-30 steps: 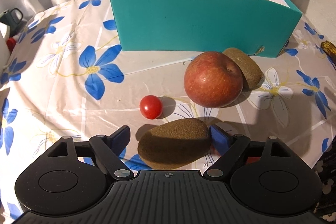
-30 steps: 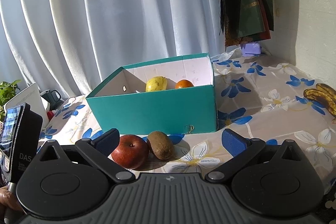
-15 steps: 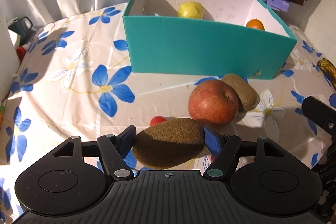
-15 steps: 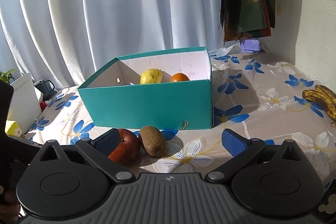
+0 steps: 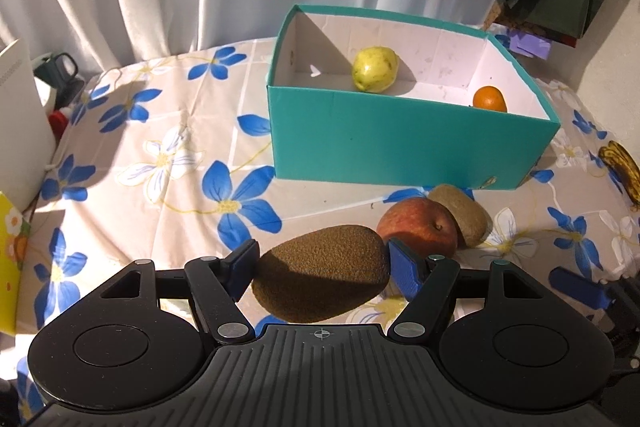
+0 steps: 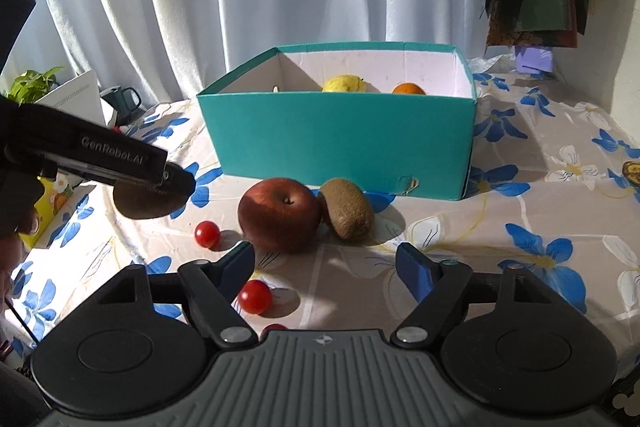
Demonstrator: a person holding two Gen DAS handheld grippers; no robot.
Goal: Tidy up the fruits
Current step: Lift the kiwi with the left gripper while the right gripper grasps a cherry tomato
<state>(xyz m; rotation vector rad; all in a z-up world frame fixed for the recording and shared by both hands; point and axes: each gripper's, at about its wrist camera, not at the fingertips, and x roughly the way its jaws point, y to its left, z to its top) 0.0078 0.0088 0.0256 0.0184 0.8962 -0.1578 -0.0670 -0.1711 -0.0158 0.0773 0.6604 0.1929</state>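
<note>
Kiwi sits clamped between my left fingers, one blue pad against each end, its long axis running straight across from pad to pad. My left gripper holds it up off the bench; from the right wrist view I see that same fruit hanging under the left gripper's black body, above the flowered cloth.

Beyond the left fingertips, slightly to the right pad's side, a red apple lies on the cloth, with a second kiwi touching its far side. Farther ahead stands the teal box, open at the top, with a yellow-green pear-like fruit and an orange inside, well apart from each other.

My right gripper has its jaws closing, and nothing lies between the right fingers, which I see at a middling gap. The apple lies just ahead of them, nearer the left pad, and the second kiwi touches it directly ahead of the gap. One cherry tomato lies outside the left pad, near the apple. Another cherry tomato lies just beside the left pad's inner face, low in the gap, on the cloth beneath it. A third red one peeks out at the gripper body's edge.
</note>
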